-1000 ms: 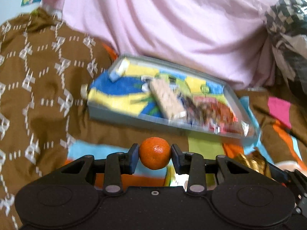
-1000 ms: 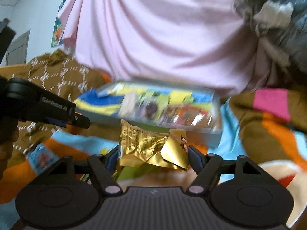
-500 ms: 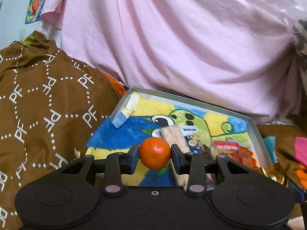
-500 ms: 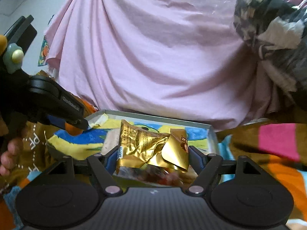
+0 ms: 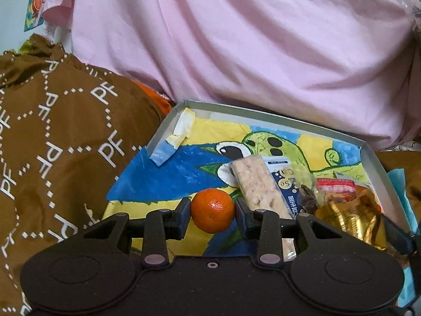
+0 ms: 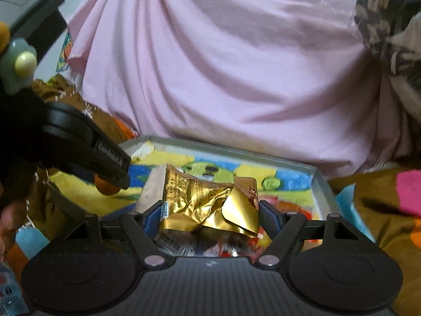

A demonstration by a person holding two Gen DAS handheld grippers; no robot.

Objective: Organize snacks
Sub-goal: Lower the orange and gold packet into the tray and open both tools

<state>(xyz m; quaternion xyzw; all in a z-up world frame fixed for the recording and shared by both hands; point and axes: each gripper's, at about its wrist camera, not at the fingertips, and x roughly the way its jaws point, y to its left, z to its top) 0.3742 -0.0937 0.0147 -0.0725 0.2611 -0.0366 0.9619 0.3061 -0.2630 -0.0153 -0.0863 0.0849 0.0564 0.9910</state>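
A small orange mandarin (image 5: 212,210) is clamped in my left gripper (image 5: 212,212), which is shut on it and hovers over the near left part of the painted grey tray (image 5: 263,112). In the tray lie a pale cereal bar (image 5: 257,184), a blue packet (image 5: 285,187) and a red wrapper (image 5: 336,185). My right gripper (image 6: 210,212) is shut on a crumpled gold foil packet (image 6: 205,200) above the tray's (image 6: 223,148) near right side. The packet (image 5: 352,218) also shows in the left wrist view. The left gripper's fingers (image 6: 113,168) and the mandarin (image 6: 105,187) appear at the left of the right wrist view.
A pink cloth (image 5: 236,39) rises right behind the tray. Brown fabric with white PF lettering (image 5: 52,144) bulges on the left. A dark patterned bag (image 6: 389,26) sits at the upper right. The tray rests on a bedspread with bright patches (image 6: 407,192). A person's hand (image 6: 8,218) holds the left gripper.
Both grippers have moved forward with their loads from short of the tray to over its near edge. The tray now looks larger and closer. Neither grip has changed.
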